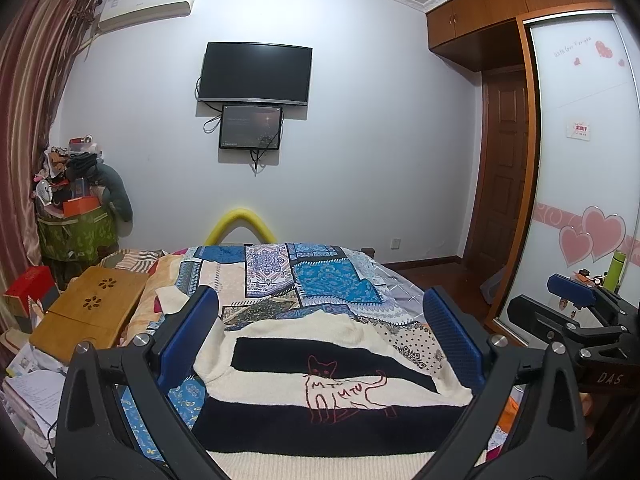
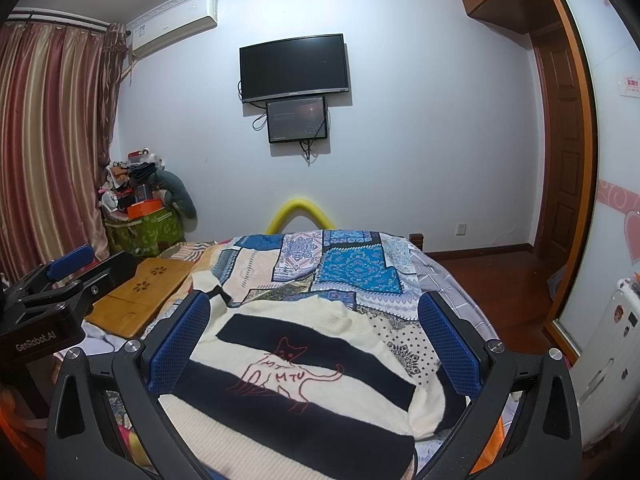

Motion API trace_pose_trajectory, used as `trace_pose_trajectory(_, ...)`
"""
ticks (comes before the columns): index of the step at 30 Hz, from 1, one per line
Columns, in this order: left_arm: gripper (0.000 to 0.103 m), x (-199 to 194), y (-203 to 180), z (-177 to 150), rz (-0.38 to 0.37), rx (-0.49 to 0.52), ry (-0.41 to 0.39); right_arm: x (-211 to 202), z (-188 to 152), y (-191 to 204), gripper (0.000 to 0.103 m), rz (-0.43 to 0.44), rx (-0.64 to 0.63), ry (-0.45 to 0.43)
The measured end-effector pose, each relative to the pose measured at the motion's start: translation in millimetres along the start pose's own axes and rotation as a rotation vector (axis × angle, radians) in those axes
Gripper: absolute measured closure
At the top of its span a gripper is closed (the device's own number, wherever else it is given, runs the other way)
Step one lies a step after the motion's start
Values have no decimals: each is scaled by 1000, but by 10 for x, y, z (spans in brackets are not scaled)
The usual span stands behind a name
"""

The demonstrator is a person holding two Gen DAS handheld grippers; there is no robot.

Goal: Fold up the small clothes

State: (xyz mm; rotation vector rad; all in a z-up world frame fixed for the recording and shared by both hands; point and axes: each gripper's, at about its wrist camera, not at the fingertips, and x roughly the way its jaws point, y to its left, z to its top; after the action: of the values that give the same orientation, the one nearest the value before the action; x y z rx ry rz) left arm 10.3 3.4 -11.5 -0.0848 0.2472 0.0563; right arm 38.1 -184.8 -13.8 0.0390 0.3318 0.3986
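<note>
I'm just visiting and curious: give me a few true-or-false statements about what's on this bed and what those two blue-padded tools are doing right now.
1. The sweater lying on the bed has black and cream stripes with a cat outlined in red. True.
2. The left gripper has its jaws clamped on the sweater. False: its jaws stand wide apart, holding nothing.
3. The right gripper is open too. True.
4. The television on the wall shows a bright cartoon. False: its screen is dark; only the smaller screen beneath it shows a dim picture.
5. A wooden lap table rests at the left side of the bed. True.
6. The patchwork quilt is plain white. False: it is patterned in blue, cream and other colours.
</note>
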Motion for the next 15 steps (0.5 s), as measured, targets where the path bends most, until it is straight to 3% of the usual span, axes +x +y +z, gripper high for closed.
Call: trace_pose_trajectory(15, 0, -2, -17, 19, 4, 7, 2, 2, -2, -2, 0, 1, 2, 2)
